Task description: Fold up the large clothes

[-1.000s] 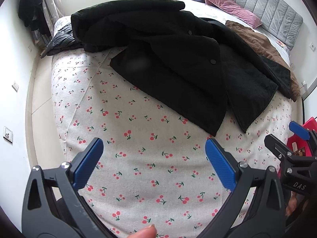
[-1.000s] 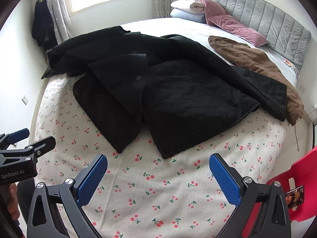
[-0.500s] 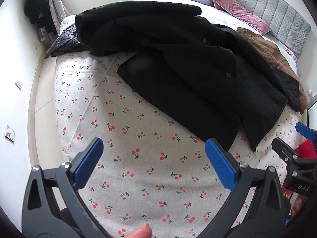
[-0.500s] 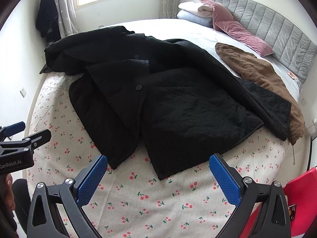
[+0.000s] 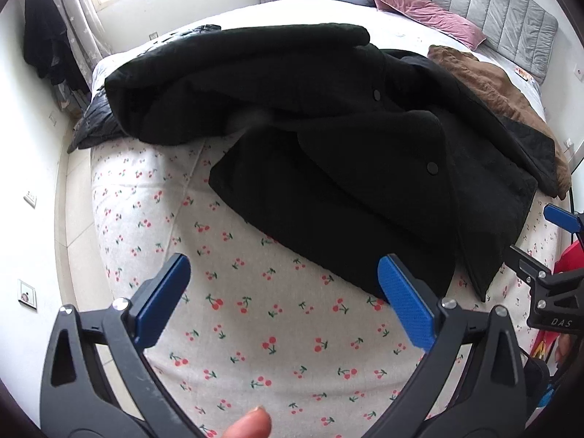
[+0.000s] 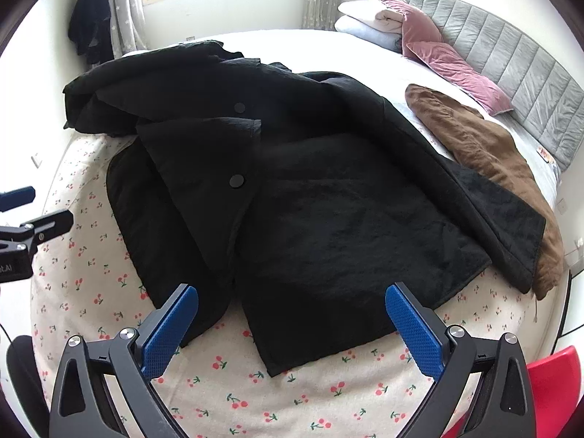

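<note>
A large black quilted coat [image 5: 328, 153] with round buttons lies spread and rumpled on the cherry-print bedsheet [image 5: 255, 328]. It also fills the middle of the right wrist view [image 6: 310, 200]. My left gripper [image 5: 281, 299] is open and empty, above the sheet just short of the coat's lower hem. My right gripper [image 6: 292, 328] is open and empty, over the coat's near hem corner. The right gripper shows at the right edge of the left wrist view [image 5: 547, 284], and the left gripper at the left edge of the right wrist view [image 6: 25, 233].
A brown garment [image 6: 492, 168] lies beside the coat on the right. Pink pillows [image 6: 456, 69], folded bedding [image 6: 368, 22] and a grey headboard [image 6: 511, 73] are at the far end. A red chair [image 6: 547, 383] stands at the right. Dark clothes [image 6: 91, 18] hang by the window.
Both grippers have moved forward toward the coat; it looms larger and its hem now reaches the fingertips. Both stay open.
</note>
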Action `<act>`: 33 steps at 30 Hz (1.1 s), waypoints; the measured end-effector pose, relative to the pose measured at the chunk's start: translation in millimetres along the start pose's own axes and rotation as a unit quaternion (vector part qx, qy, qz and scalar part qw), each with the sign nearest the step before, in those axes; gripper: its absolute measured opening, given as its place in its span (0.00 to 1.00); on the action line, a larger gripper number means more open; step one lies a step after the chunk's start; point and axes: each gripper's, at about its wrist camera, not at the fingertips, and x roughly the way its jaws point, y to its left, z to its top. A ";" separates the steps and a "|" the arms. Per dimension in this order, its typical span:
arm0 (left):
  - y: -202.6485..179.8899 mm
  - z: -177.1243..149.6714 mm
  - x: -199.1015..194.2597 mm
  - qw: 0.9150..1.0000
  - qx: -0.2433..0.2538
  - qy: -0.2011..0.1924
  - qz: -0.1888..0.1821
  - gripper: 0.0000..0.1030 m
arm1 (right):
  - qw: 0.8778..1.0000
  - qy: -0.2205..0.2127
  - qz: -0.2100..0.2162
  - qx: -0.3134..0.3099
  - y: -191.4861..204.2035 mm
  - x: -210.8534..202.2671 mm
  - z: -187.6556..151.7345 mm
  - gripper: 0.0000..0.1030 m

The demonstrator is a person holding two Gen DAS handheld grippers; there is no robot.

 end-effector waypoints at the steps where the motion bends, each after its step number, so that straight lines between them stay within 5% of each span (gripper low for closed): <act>1: 2.1 6.2 -1.5 1.000 0.005 -0.005 0.001 0.99 | 1.000 0.000 0.003 -0.004 -1.4 1.5 3.3 1.00; 11: 58.9 125.4 -6.8 0.998 0.033 -0.047 0.005 0.99 | 0.998 -0.005 0.058 -0.035 -55.4 11.7 98.5 1.00; 16: 100.3 207.1 47.0 1.000 0.020 -0.002 -0.008 0.99 | 0.995 -0.001 0.101 -0.018 -82.2 42.0 184.0 1.00; 21: 127.8 261.2 138.7 0.995 0.004 0.072 -0.067 0.99 | 0.991 0.015 0.131 -0.027 -86.1 110.3 273.7 1.00; 27: 144.5 240.4 231.6 0.973 -0.056 0.172 -0.141 0.95 | 0.990 0.034 0.137 0.016 -95.3 221.9 336.5 0.99; 30: 141.3 214.8 249.4 0.971 -0.042 0.187 -0.144 0.95 | 0.982 0.056 0.170 0.058 -99.4 268.9 337.4 0.98; 33: 141.2 195.8 248.5 0.974 -0.034 0.158 -0.159 0.95 | 0.973 0.103 0.201 0.046 -79.5 299.2 310.4 0.87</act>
